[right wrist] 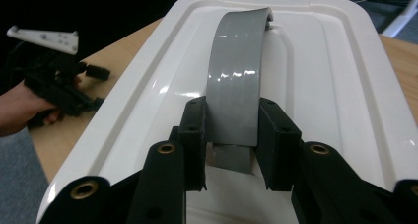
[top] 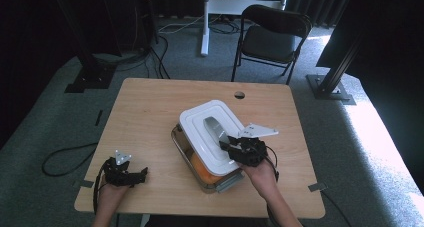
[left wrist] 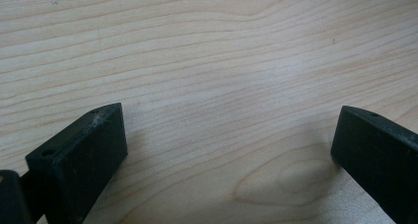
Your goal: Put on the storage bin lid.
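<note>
- Lid [top: 210,132], white, seated skewed over metal container [top: 220,183] at mid-bench [top: 150,107]; grey handle [right wrist: 235,93] arching straight ahead of right claw [right wrist: 231,145].
- Right claw clamped on near end of handle, one pad pressing each flank.
- Best kept: grip square on handle, lift straight up before any sideways carry, so lid rim clears container wall without dragging.
- Worth watching: lid tipping away from claw, since grip sits at near end of handle, not its middle.
- Left claw [top: 137,176] well off to left, resting low on bench, jaws apart, nothing between.
- High view: orange item [top: 202,169] inside container below lid's near edge, and lid's skew.
- Right claw view: pad contact on handle, too small to judge from above.
- Left claw view: bare wood grain between spread fingertips [left wrist: 84,155].
</note>
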`<state>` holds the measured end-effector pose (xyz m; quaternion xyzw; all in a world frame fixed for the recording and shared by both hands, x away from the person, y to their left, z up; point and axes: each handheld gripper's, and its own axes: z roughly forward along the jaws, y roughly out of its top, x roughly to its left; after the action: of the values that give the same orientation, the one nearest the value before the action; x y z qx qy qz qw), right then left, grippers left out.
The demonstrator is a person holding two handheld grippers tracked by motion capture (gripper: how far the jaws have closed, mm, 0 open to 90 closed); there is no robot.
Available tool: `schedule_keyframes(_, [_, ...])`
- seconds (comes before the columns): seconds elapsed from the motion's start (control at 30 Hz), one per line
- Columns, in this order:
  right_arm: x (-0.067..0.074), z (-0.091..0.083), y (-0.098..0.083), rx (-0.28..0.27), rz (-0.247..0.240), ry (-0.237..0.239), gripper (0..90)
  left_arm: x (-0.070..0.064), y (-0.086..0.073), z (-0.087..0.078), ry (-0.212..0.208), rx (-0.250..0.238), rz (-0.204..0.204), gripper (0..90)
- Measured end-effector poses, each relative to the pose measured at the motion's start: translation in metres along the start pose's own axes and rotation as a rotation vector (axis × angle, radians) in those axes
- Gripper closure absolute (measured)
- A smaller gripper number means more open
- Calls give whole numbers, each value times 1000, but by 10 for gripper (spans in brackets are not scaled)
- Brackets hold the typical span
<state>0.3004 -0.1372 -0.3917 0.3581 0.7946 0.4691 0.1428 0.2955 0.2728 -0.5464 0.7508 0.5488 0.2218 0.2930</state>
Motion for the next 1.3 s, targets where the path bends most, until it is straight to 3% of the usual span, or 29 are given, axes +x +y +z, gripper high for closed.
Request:
schedule_keyframes(0.27, [7,11,-6,52,-16,49,674,0,0,0,0,1,1,9])
schedule_keyframes(0.4, [9,14,-9,62,-13,52,675,0,0,0,1,2,1,9])
schedule_keyframes(1.0, [23,24,-20,71,-41,18,677,0,0,0,1,1,0,9])
schedule_keyframes(1.17, [20,26,-27,65,-19,34,678,0,0,0,1,0,1,9])
schedule_keyframes(1.23, [25,26,-31,52,-41,6,678,0,0,0,1,0,1,9])
schedule_keyframes(1.3, [25,26,-30,52,-33,9,678,0,0,0,1,0,1,9])
